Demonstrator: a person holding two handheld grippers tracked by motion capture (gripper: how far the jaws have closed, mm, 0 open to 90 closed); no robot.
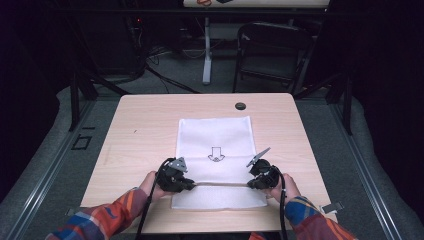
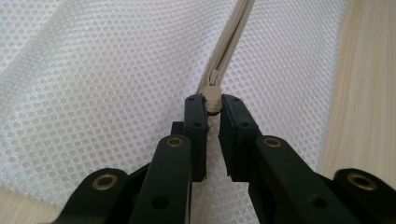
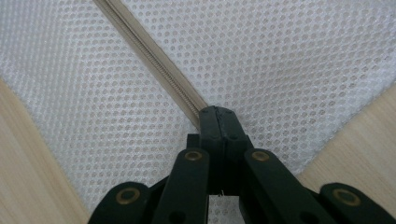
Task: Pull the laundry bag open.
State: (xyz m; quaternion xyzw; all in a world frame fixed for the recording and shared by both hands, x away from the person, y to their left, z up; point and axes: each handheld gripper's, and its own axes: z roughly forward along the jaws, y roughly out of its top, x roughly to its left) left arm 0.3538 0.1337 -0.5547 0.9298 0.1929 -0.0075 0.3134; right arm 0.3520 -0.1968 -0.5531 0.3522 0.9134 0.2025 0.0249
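Left tongs (image 2: 213,103): pinching beige zipper slider (image 2: 213,95). Right tongs (image 3: 218,114): pressed together on beige zipper (image 3: 154,63) end of white mesh bag (image 1: 215,135). Advice: pull slider straight along track, keeping zipper taut.

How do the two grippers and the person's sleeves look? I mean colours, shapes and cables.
The left gripper and right gripper are both black, each with a grey three-cornered plate on top and a black cable trailing back. The jaws are flat black links with brass-coloured pivot rings. The sleeves are plaid in orange, blue and red.
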